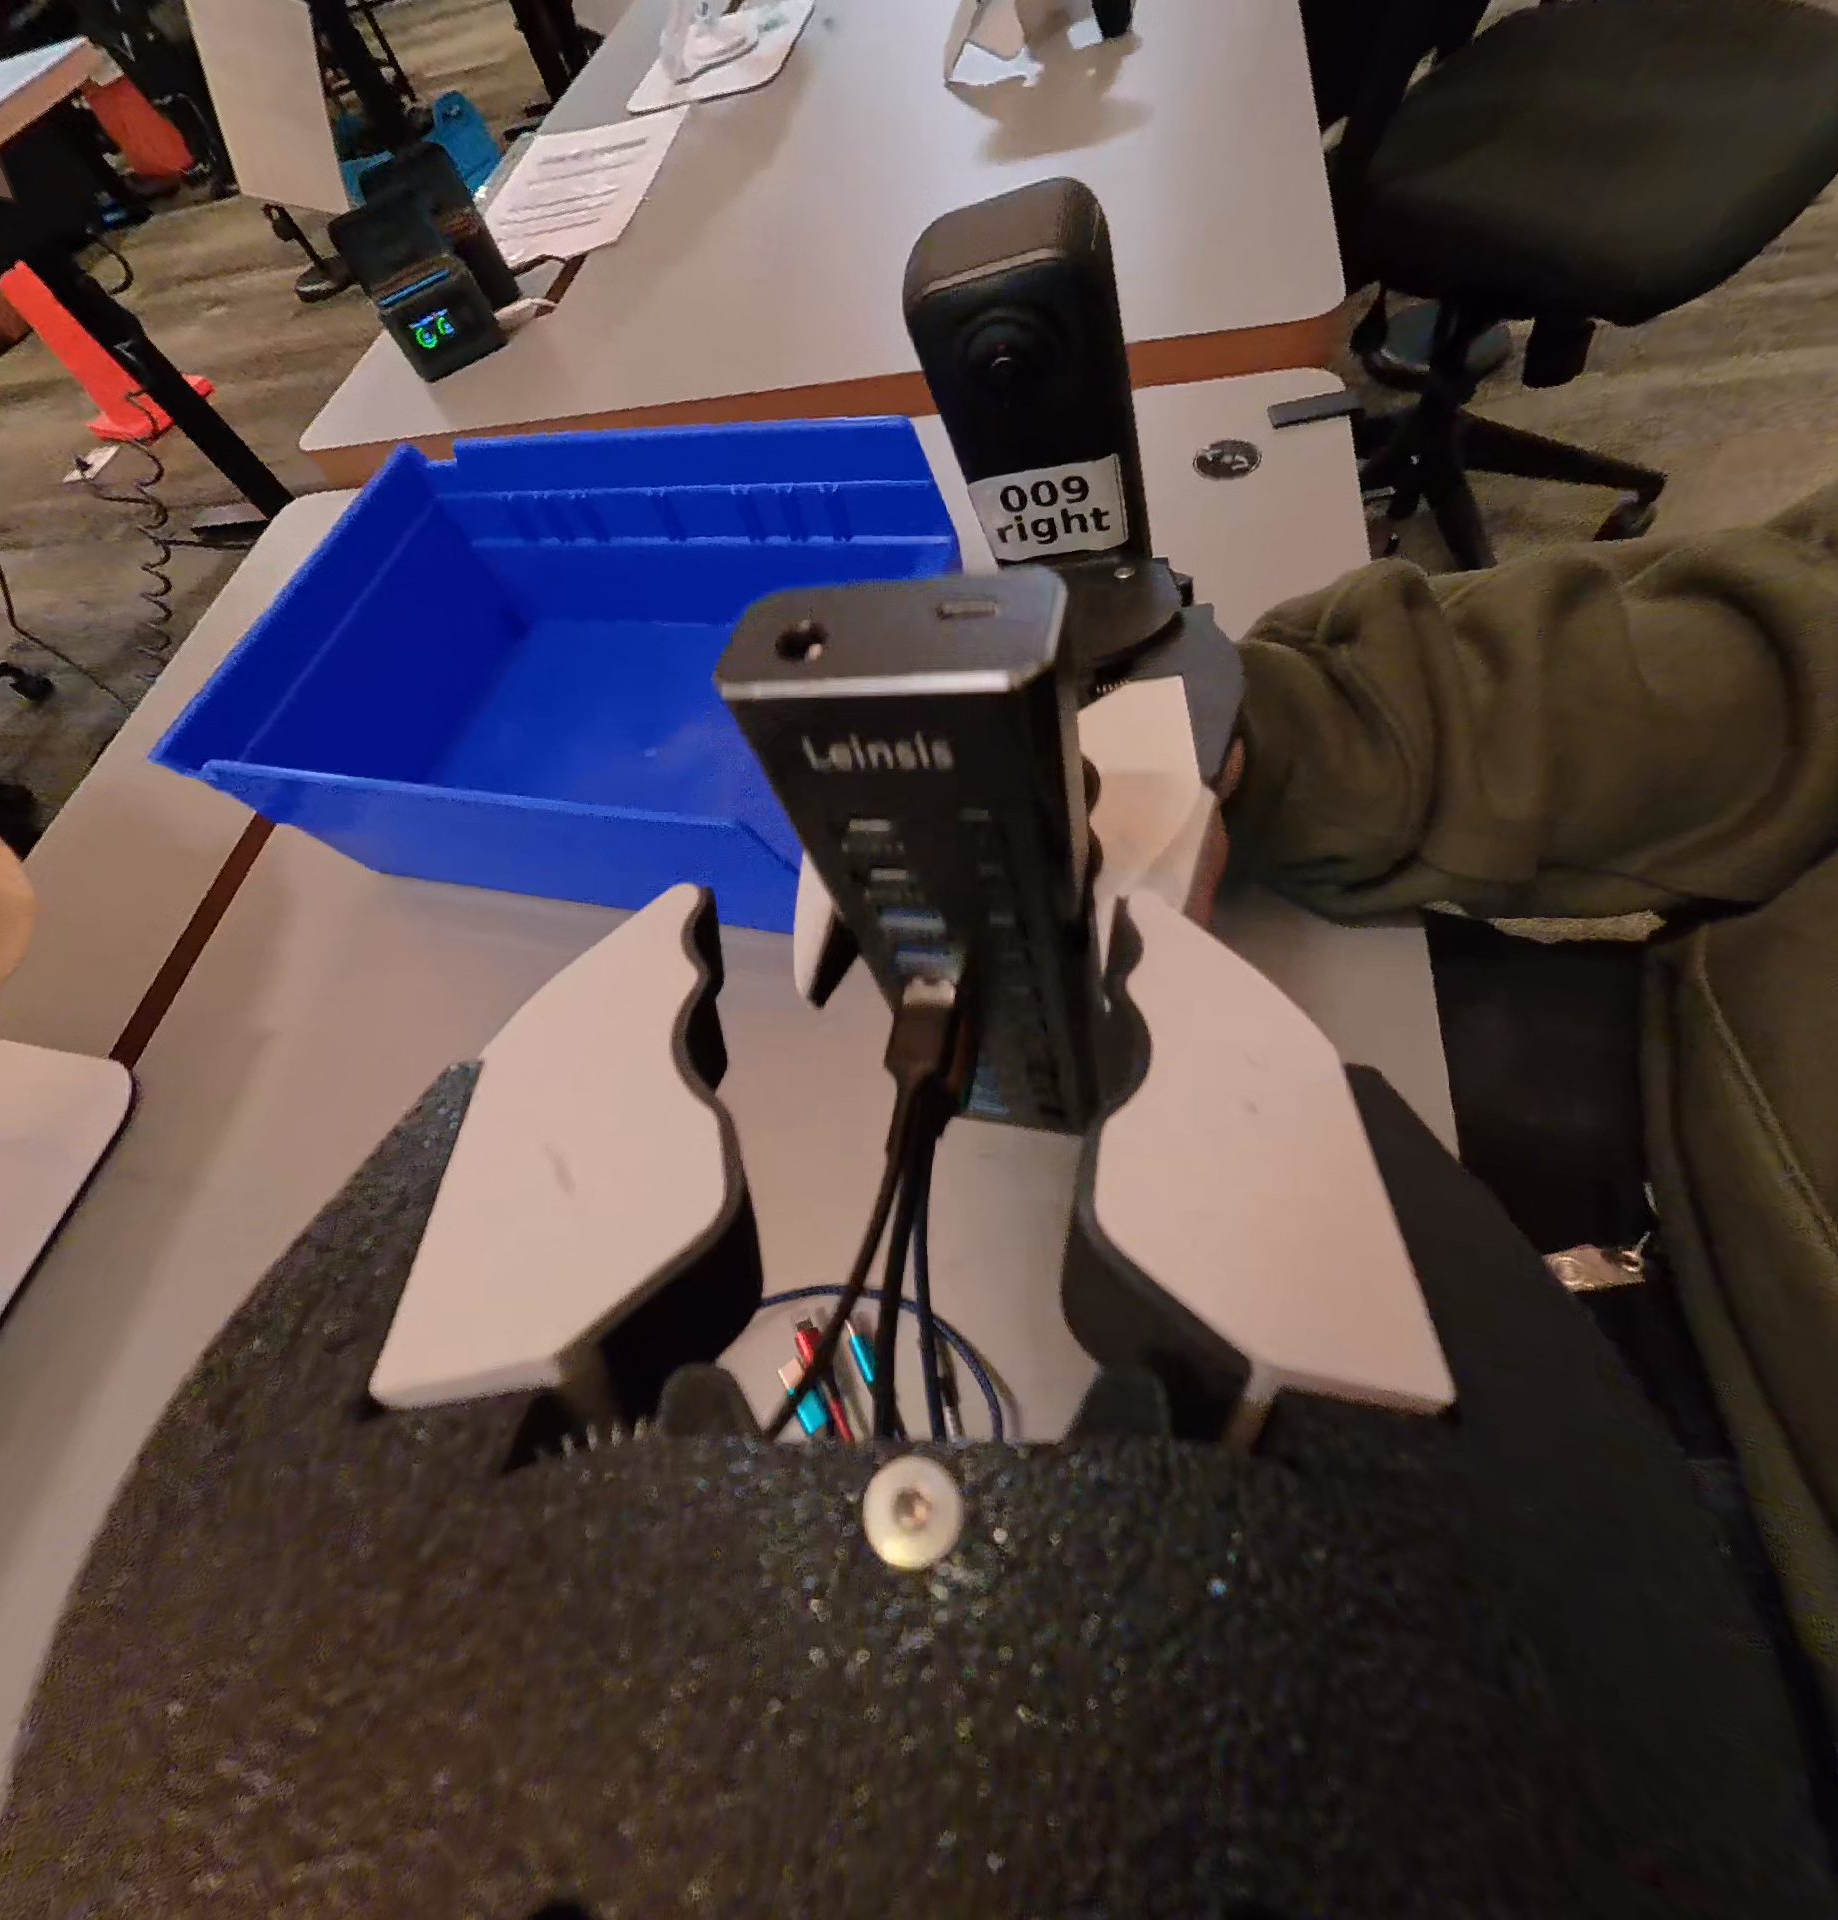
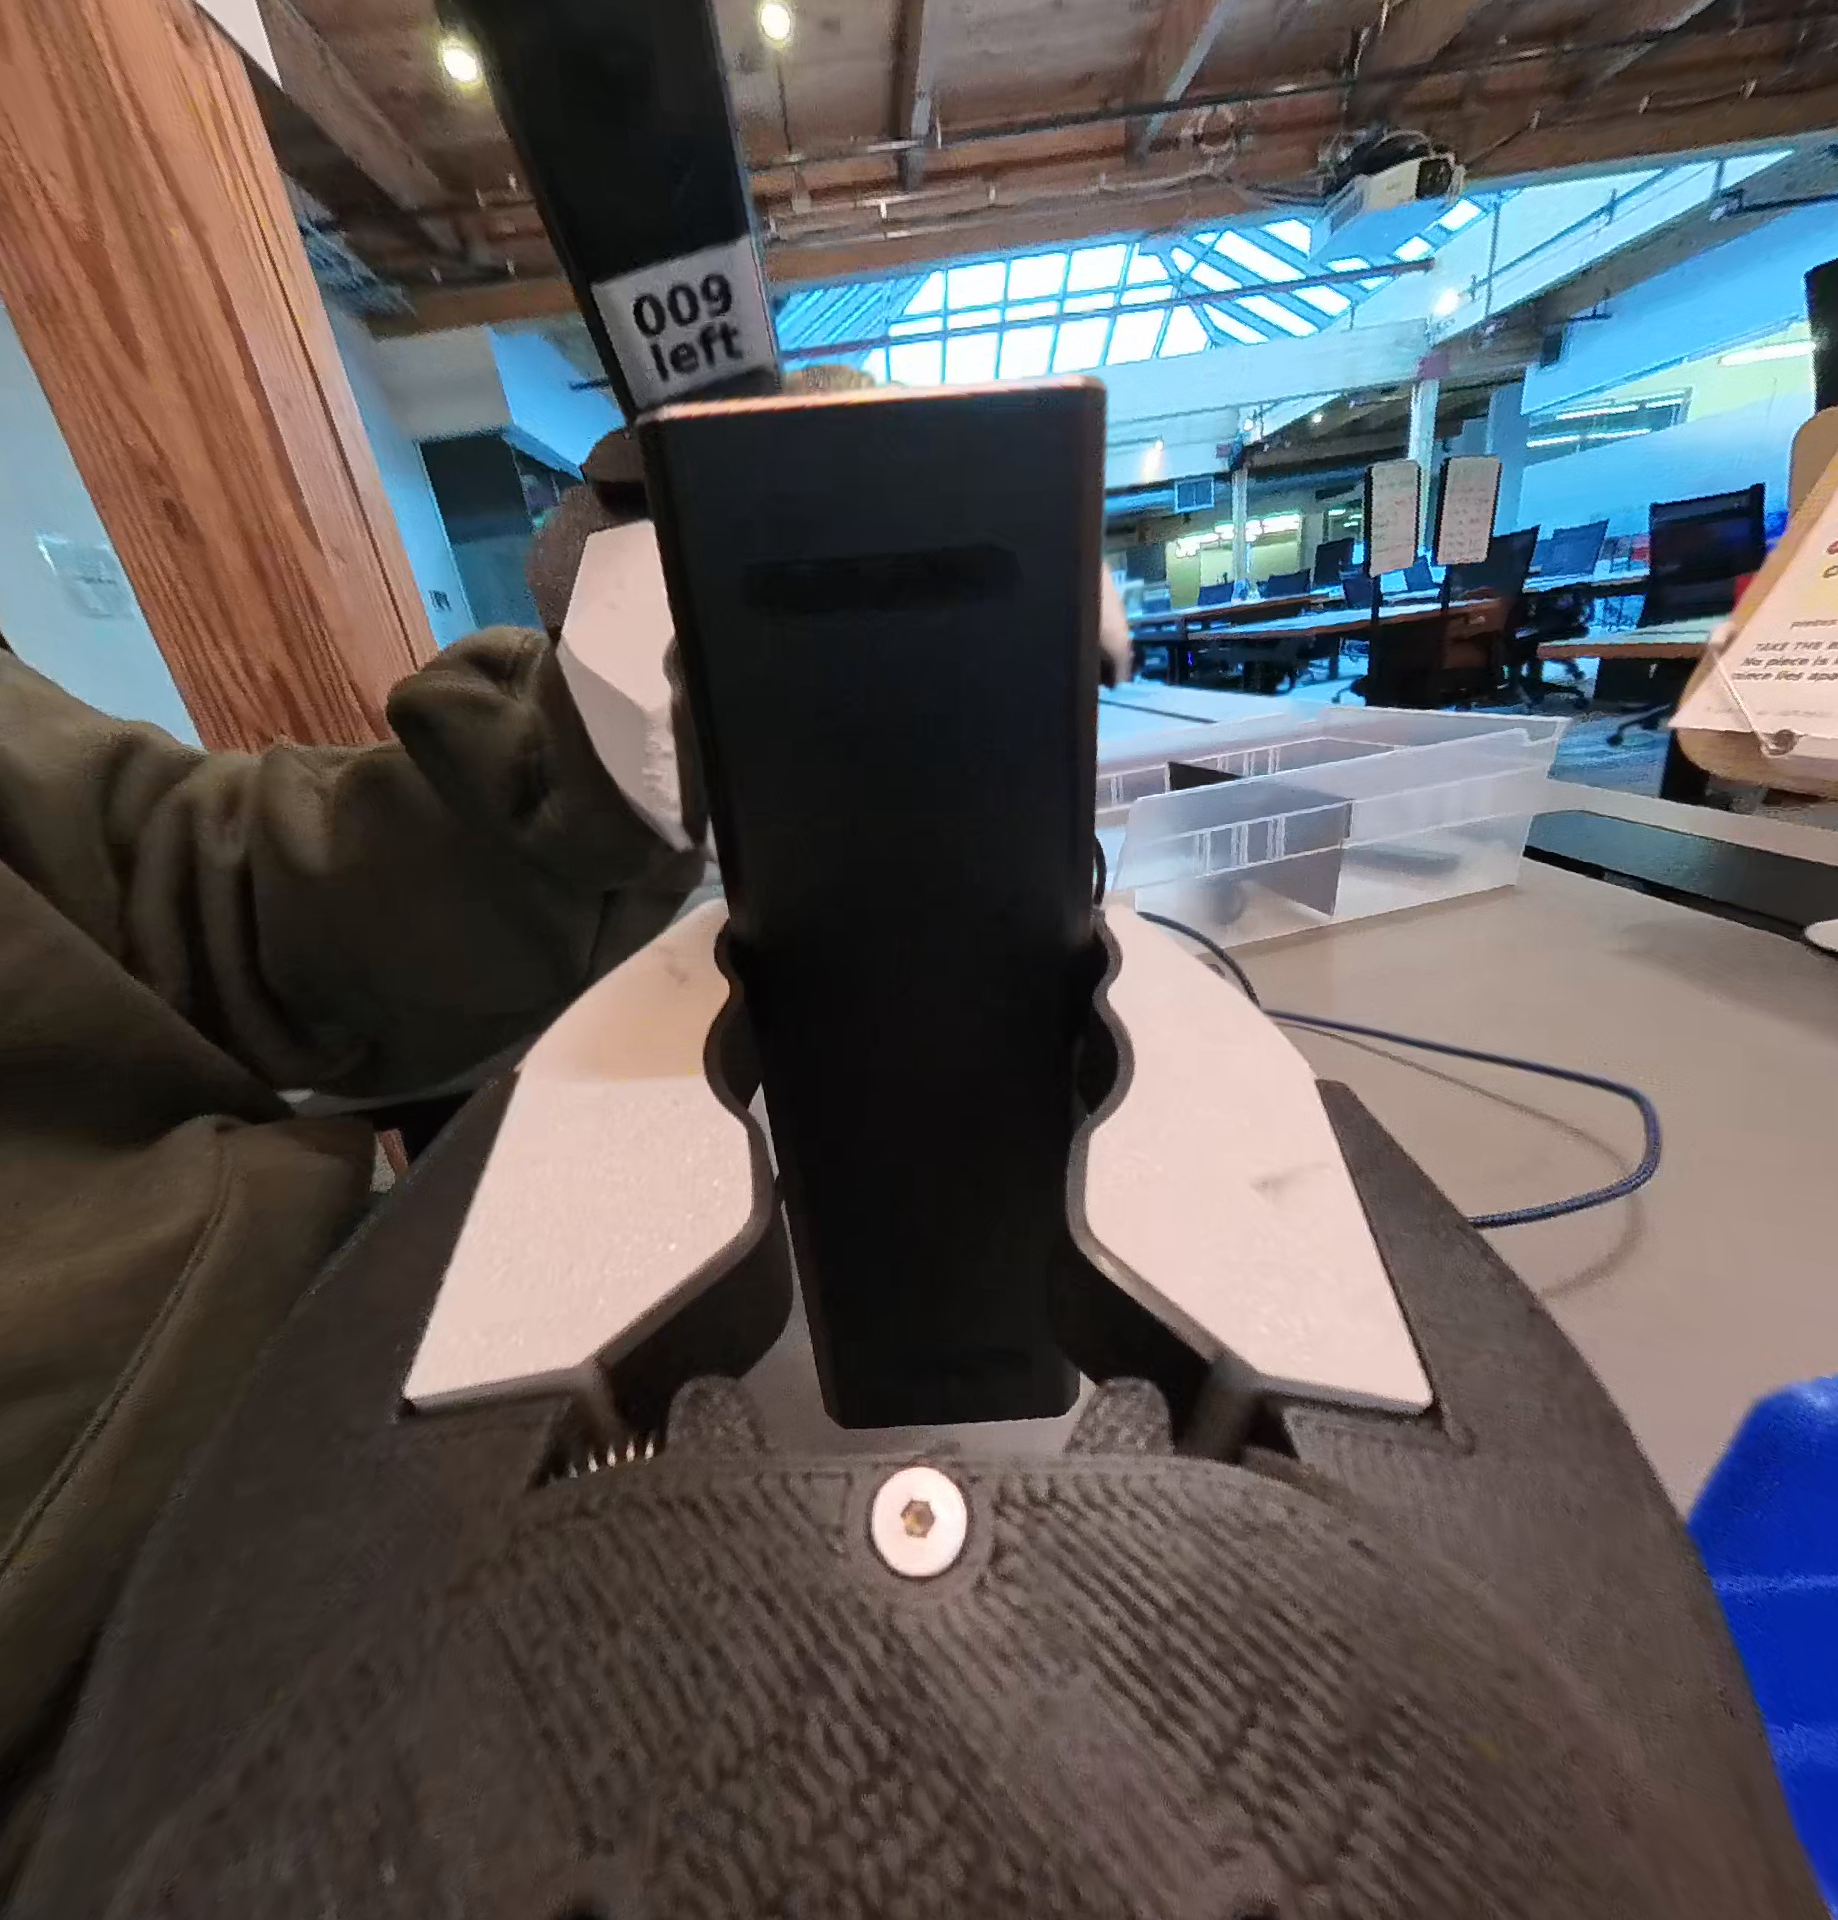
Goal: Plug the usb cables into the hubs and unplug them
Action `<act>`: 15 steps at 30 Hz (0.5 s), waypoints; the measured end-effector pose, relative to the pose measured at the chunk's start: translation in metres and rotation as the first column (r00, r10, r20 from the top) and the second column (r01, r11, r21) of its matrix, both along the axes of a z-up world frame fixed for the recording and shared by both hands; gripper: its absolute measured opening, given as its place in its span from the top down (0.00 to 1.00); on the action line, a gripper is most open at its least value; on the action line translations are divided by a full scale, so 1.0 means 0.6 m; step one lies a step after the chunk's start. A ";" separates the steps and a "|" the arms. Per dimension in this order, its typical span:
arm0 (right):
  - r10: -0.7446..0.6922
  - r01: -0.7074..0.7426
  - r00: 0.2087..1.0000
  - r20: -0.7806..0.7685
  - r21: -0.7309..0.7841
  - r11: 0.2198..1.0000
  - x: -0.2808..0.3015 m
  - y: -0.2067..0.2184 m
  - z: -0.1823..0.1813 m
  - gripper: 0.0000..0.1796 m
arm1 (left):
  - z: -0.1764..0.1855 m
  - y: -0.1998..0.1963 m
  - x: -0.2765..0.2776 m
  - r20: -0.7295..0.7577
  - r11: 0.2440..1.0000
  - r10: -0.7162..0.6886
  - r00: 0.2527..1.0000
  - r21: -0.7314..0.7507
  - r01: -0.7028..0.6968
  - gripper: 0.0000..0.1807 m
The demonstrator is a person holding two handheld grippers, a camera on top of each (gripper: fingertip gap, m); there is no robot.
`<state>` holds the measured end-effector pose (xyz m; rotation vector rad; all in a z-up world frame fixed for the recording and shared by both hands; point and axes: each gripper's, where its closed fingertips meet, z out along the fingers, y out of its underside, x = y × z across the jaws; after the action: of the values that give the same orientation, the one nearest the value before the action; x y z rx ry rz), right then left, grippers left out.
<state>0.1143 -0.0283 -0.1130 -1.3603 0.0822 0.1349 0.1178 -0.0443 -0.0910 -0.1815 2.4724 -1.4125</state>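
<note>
We clench our right gripper (image 2: 910,997) on the upright USB hub (image 1: 920,831), its plugged black cable (image 1: 920,1039) mid-frame between our left gripper (image 1: 910,997)'s spread fingers.

Grey tables (image 1: 811,260) stand on carpet beside a black office chair (image 1: 1611,156), under skylights (image 2: 1102,301) and timber beams.

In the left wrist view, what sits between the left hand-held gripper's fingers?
The black USB hub, standing upright, one black cable plug in its port side. The fingers flank it, apparently without gripping. The left wrist view shows this.
</note>
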 end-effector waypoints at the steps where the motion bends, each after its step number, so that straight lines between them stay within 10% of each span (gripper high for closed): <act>1: 0.006 -0.006 1.000 -0.002 0.008 1.000 0.000 -0.005 0.001 0.66 | 0.003 0.007 -0.004 -0.010 1.000 0.003 1.000 -0.022 -0.003 0.62; 15: 0.077 -0.083 0.993 0.094 0.056 0.995 -0.029 -0.013 0.015 0.66 | -0.045 0.037 -0.029 -0.058 0.985 0.116 0.992 0.139 -0.107 0.87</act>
<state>0.0967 -0.0362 -0.1040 -1.3081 -0.0532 0.1413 0.1005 -0.0220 -0.1180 -0.3363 2.5570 -1.2073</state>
